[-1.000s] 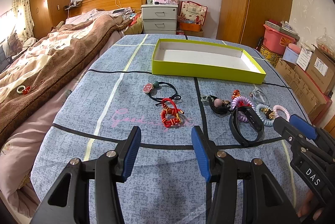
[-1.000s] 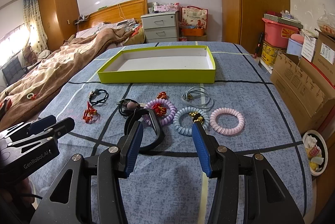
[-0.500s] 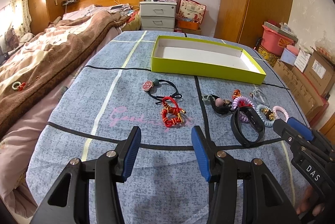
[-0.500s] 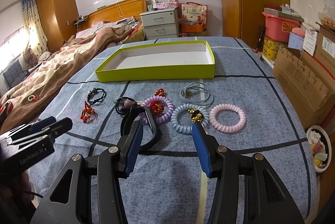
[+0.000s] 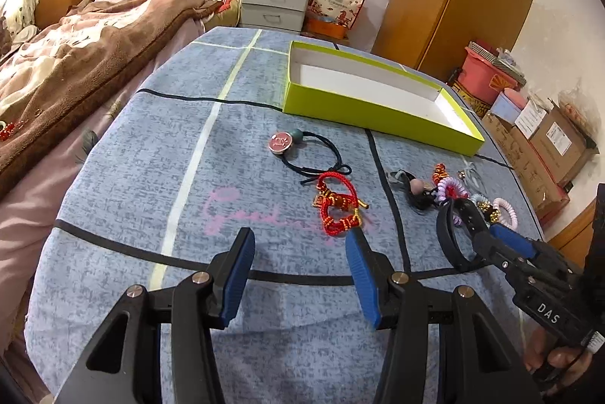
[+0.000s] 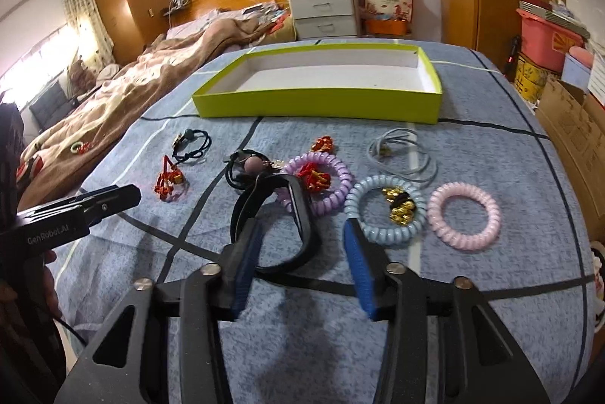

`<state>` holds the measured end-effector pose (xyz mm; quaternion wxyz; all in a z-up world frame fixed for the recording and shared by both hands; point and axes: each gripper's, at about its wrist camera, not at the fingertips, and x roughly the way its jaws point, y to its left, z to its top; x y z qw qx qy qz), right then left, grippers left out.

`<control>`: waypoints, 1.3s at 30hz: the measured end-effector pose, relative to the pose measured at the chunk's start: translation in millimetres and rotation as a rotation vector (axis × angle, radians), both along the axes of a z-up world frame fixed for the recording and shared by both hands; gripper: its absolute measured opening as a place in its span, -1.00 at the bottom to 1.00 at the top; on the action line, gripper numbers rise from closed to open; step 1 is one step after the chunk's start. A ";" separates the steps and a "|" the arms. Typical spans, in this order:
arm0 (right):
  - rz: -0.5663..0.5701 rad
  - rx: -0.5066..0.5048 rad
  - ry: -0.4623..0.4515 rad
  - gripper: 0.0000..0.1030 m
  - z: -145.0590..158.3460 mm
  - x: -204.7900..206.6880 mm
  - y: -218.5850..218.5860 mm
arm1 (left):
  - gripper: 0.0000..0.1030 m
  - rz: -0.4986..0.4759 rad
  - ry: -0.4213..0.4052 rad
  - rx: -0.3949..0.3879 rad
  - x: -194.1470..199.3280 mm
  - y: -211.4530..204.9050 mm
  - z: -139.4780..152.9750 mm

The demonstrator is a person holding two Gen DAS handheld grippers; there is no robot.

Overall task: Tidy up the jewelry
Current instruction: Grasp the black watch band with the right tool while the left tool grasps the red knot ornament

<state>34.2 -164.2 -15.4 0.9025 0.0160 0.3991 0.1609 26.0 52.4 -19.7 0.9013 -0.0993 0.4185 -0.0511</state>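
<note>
An empty lime-green tray [image 5: 374, 118] [image 6: 317, 99] lies at the far side of the blue cloth. Jewelry lies before it: a black hair tie with a pink charm [image 5: 281, 142], a red knotted bracelet [image 5: 336, 205] [image 6: 168, 179], a black band [image 6: 302, 215] [image 5: 452, 237], and purple [image 6: 332, 169], blue [image 6: 382, 211] and pink [image 6: 467, 215] coil ties. My left gripper [image 5: 298, 264] is open and empty, just short of the red bracelet. My right gripper [image 6: 302, 253] is open, its jaws low over the black band.
A grey cord loop [image 6: 402, 154] and a black tie with a pink bead [image 6: 245, 166] lie among the pieces. A bed with a brown blanket [image 5: 75, 64] runs along the left. Cardboard boxes [image 5: 548, 147] stand on the right.
Both grippers have moved forward and lower toward the jewelry. The right gripper's jaws now reach the black band. Both stay open.
</note>
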 end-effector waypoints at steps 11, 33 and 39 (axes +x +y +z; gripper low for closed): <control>0.014 -0.012 0.032 -0.55 -8.1 10.3 2.3 | 0.02 -0.087 0.029 -0.035 19.8 -17.8 -3.2; 0.000 0.021 0.027 -0.67 -6.1 9.5 -4.6 | -0.64 -0.072 0.005 0.074 28.3 -26.5 -8.0; -0.017 0.039 0.017 -0.67 0.0 8.2 -8.0 | -0.65 -0.064 -0.018 0.064 23.5 -20.6 -2.4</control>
